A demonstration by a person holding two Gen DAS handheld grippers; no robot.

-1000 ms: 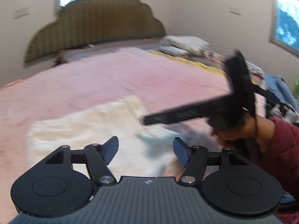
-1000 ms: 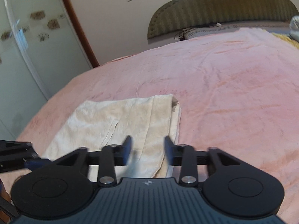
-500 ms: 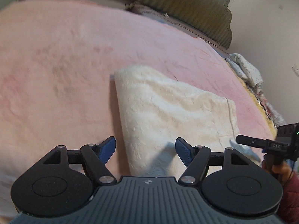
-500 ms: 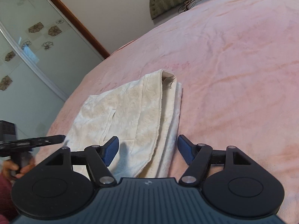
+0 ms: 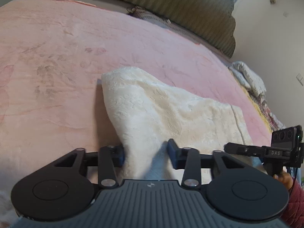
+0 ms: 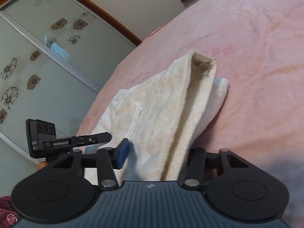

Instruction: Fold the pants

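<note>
Cream folded pants (image 5: 171, 114) lie on the pink bedspread (image 5: 57, 57). My left gripper (image 5: 146, 154) straddles the near left corner of the pants, cloth between its blue pads, jaws still parted. My right gripper (image 6: 155, 153) straddles the near right edge of the pants (image 6: 161, 110), cloth filling the gap; its right finger is hidden behind the fabric. The pants rise toward each gripper. Each gripper shows in the other's view: the right (image 5: 266, 150), the left (image 6: 76, 140).
An olive padded headboard (image 5: 180, 9) and folded bedding (image 5: 248, 79) stand at the bed's far side. A mirrored sliding wardrobe with flower prints (image 6: 38, 66) stands beside the bed. The bedspread (image 6: 256, 47) stretches beyond the pants.
Both grippers moved down and forward onto the near edge of the pants. Cloth now sits between both pairs of fingers, and the edge has lifted.
</note>
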